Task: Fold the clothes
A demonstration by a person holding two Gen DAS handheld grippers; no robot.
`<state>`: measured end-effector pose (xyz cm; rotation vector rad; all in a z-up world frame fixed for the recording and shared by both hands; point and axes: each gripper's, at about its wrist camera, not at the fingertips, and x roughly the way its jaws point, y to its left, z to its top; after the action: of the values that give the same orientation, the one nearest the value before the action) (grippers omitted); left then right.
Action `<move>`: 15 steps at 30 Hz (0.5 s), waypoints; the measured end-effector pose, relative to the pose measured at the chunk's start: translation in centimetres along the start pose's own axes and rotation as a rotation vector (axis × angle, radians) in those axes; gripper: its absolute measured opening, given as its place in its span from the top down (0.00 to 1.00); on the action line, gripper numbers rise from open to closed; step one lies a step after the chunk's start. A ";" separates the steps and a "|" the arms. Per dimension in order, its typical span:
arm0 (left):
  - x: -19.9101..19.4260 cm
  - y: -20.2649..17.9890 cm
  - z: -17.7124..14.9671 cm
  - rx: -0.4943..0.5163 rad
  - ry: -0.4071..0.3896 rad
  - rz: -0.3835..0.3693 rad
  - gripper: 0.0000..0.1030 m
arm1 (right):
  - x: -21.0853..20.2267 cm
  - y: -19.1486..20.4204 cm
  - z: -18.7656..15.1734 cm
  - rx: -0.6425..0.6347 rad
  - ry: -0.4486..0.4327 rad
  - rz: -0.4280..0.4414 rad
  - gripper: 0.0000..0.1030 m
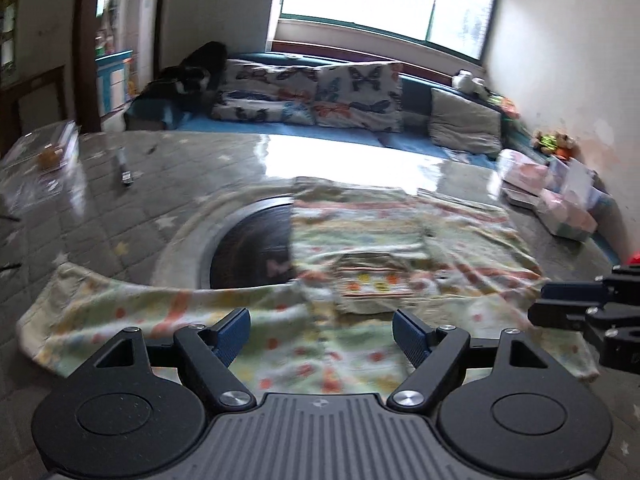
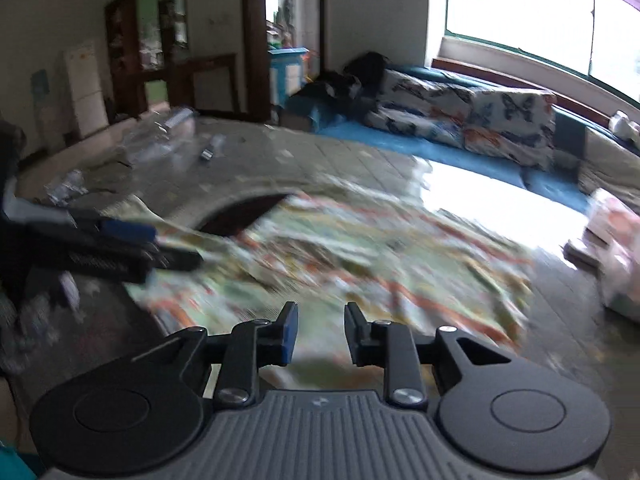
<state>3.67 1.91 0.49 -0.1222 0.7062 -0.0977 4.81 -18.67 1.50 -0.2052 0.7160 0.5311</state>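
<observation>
A pale green patterned garment (image 1: 360, 248) with orange and red marks lies spread on the grey table (image 1: 120, 200), one sleeve (image 1: 120, 320) stretched left near the front edge. My left gripper (image 1: 322, 326) is open just above the garment's near hem, holding nothing. My right gripper (image 2: 320, 332) is open with a narrower gap, above the garment (image 2: 360, 256), which is blurred in the right wrist view. The right gripper also shows at the right edge of the left wrist view (image 1: 572, 304). The left gripper shows at the left of the right wrist view (image 2: 132, 248).
A round dark opening (image 1: 248, 248) in the table is partly covered by the garment. A small dark remote-like object (image 1: 125, 170) and clear plastic packaging (image 1: 44, 156) lie at the far left. Pink boxes (image 1: 560, 200) sit at the right. A blue couch with butterfly cushions (image 1: 312, 96) stands behind.
</observation>
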 end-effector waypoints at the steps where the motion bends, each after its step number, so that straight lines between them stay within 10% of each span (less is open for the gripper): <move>1: 0.2 -0.6 0.0 0.012 0.003 -0.014 0.23 | -0.1 -0.8 -0.7 0.017 0.017 -0.018 0.76; 15: 2.7 -7.7 -0.4 0.164 0.036 -0.177 0.35 | -1.2 -7.6 -6.2 0.205 0.096 -0.105 0.76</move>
<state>5.09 -6.05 -0.44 -0.0255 0.7194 -0.3274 4.58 -27.79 -2.26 -0.0759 0.8427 0.3470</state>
